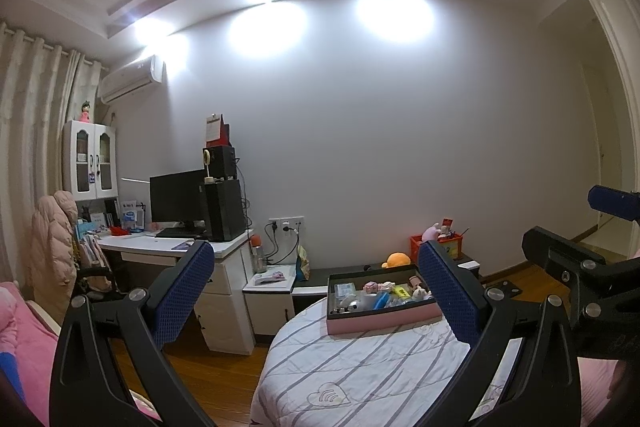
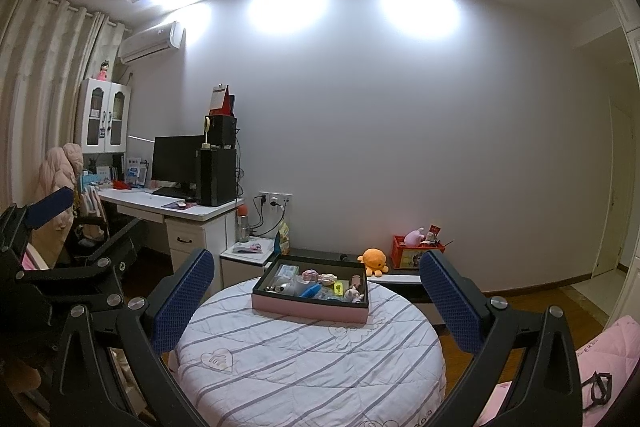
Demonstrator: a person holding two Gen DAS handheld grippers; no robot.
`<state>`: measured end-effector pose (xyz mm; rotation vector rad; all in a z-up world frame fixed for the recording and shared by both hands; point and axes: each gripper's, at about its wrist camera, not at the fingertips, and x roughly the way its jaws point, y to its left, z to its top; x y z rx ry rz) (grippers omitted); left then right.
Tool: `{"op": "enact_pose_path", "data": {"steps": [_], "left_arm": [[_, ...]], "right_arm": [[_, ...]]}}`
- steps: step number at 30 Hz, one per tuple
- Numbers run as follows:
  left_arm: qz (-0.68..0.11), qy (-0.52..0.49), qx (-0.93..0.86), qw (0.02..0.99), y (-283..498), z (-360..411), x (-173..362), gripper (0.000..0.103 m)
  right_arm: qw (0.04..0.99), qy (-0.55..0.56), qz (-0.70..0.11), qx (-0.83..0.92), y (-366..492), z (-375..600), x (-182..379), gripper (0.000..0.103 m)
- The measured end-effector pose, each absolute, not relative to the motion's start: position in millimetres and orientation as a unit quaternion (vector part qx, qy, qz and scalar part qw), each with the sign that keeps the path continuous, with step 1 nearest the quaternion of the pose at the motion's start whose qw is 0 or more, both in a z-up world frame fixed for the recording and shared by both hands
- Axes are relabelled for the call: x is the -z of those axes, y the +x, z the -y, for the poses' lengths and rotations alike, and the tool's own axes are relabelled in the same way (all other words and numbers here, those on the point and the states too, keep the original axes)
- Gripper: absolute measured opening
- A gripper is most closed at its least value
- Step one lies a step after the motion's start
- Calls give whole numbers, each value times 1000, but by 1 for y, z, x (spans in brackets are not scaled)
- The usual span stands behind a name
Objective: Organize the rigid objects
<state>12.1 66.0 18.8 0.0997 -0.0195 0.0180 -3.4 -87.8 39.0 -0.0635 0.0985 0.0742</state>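
— Left wrist view, item one: left gripper (image 1: 316, 291), blue-padded fingers (image 1: 182, 293) spread wide, nothing between them. Confirm?
— Confirmed. Item two: pink tray (image 1: 382, 319) with dark inner walls, resting on the far part of a round striped quilt (image 1: 360, 367), partly hidden behind the right-hand finger. Contents: assorted small objects (image 1: 380, 293), mixed colours, too small to name singly.
— Item three: right gripper (image 1: 600, 267), seen at the frame's right edge; whether its fingers are apart cannot be told here.
— Background: white desk (image 1: 160, 249) with monitor (image 1: 178, 199), orange plush (image 1: 398, 259) beyond the tray.
— Right wrist view, item one: right gripper (image 2: 316, 301), fingers spread wide, empty.
— Item two: same tray (image 2: 310, 307), near the quilt's (image 2: 312, 367) far edge, well apart from both fingers, objects (image 2: 320, 285) lying inside it.
— Item three: left gripper (image 2: 52, 227), at left edge, finger state not readable here.
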Motion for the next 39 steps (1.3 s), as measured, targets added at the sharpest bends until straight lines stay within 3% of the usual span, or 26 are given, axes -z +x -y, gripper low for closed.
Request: {"op": "enact_pose_path", "data": {"steps": [39], "left_arm": [[10, 48, -1, 999, 16, -66, -13, 103]], "right_arm": [[997, -32, -53, -38, -8, 87, -35, 103]]}}
